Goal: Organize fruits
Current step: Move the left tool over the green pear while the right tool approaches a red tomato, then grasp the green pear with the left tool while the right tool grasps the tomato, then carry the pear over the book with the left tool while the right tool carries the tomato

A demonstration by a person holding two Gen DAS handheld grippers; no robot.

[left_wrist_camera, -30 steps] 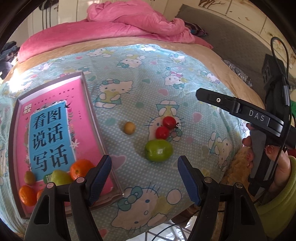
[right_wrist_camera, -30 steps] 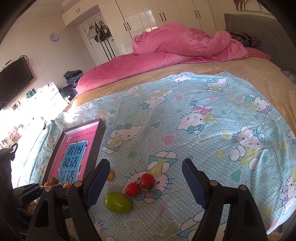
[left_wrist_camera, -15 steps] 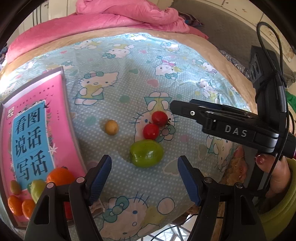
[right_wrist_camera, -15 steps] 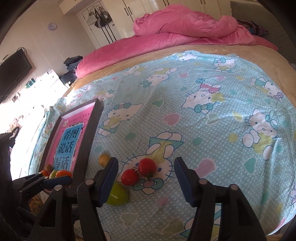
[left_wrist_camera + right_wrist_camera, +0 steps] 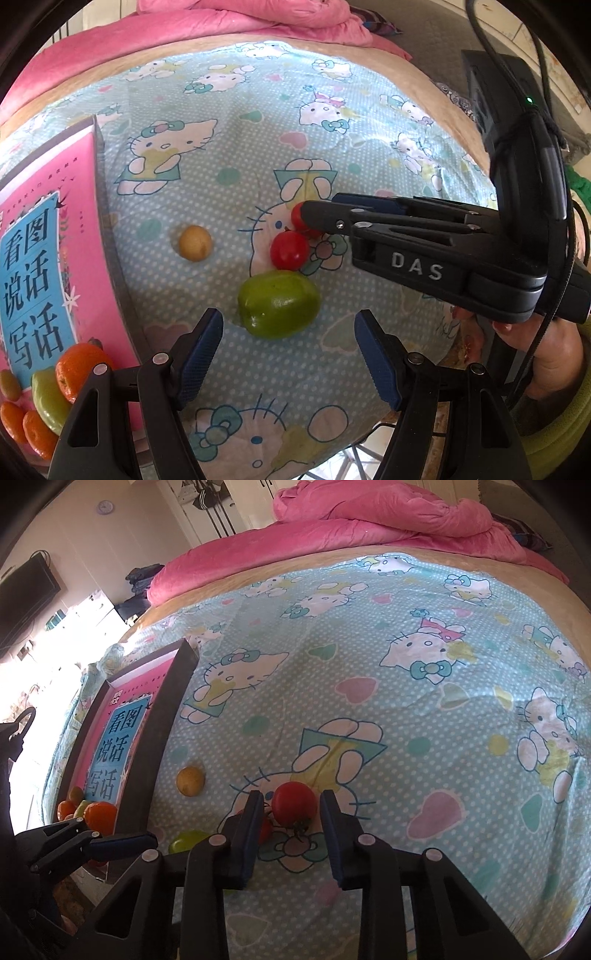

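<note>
Two red tomatoes, a green fruit [image 5: 279,303] and a small yellow fruit [image 5: 195,243] lie on the Hello Kitty sheet. My right gripper [image 5: 291,810] straddles the far tomato [image 5: 294,803], jaws narrowed but with gaps either side. The near tomato [image 5: 289,250] lies beside its left finger. My left gripper [image 5: 288,347] is open and empty just before the green fruit. The pink tray [image 5: 55,206] on the left holds oranges [image 5: 79,365] and green fruits in its near corner.
A pink duvet [image 5: 369,528] is heaped at the bed's far end. The bed's near edge falls off just below the grippers. A TV [image 5: 26,590] and furniture stand at the left wall.
My right gripper has moved down and forward onto the far tomato and narrowed its jaws around it. My left gripper has moved closer to the green fruit and stays open.
</note>
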